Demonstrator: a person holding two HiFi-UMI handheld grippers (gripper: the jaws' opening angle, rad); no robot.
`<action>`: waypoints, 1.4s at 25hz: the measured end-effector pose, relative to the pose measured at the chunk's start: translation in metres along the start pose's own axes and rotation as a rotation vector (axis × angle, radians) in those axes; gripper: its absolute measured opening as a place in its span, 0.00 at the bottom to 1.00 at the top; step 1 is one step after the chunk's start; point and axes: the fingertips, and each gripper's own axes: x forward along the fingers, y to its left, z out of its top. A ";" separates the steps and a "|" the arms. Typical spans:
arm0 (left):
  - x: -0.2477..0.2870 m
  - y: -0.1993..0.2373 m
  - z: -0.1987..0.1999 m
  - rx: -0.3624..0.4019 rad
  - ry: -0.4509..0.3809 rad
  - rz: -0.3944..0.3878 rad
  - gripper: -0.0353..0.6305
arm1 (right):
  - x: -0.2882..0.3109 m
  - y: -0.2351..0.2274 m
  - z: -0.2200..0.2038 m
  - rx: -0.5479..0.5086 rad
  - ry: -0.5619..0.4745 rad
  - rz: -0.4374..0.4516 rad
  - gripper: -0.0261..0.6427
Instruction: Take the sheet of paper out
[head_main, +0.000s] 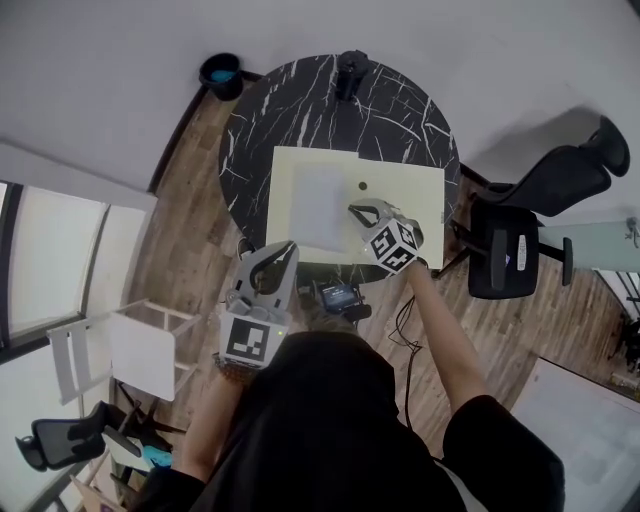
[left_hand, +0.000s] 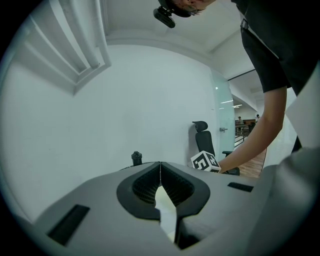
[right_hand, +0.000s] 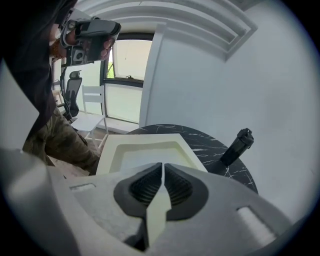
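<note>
Two grippers are presenting closed jaws at this moment. In the left gripper view, the left gripper (left_hand: 160, 165) is showing its ribbed pads meeting at the tips with nothing between them. In the head view it is hovering at the near rim of the round table (head_main: 300, 100), just off the cream folder (head_main: 420, 195). The right gripper (right_hand: 162, 167) is likewise pressing its tips together and gripping nothing. In the head view it is hanging over the folder, just beside the right edge of the sheet of paper (head_main: 318, 205). The sheet is lying flat within the folder, showing as a paler rectangle, and is not yet being extracted.

Probable faults from this state:

- Closed jaws descending on a flat sheet would be pushing it, not pinching it. The likely result is creasing or sliding, since no raised edge is presenting itself.
- Neither gripper is holding the folder down. A pull on the sheet would probably be dragging the folder across the smooth tabletop, and the folder's near edge is already lying close to the rim.
- Whether a cover layer is lying over the sheet cannot be told. If one is, a pinch may be taking folder and sheet together.
- A one-sided pull on thin paper risks tearing it.

The black cylinder (head_main: 350, 70) is standing well apart at the far side and is posing little obstruction.
</note>
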 end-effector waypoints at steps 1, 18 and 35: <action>-0.002 0.002 -0.001 -0.003 0.002 0.006 0.06 | 0.005 0.001 -0.004 0.005 0.012 0.015 0.10; -0.014 0.019 -0.020 -0.025 0.043 0.060 0.06 | 0.077 0.039 -0.067 -0.035 0.197 0.201 0.16; -0.010 0.032 -0.028 -0.034 0.065 0.099 0.06 | 0.109 0.051 -0.087 -0.044 0.262 0.269 0.16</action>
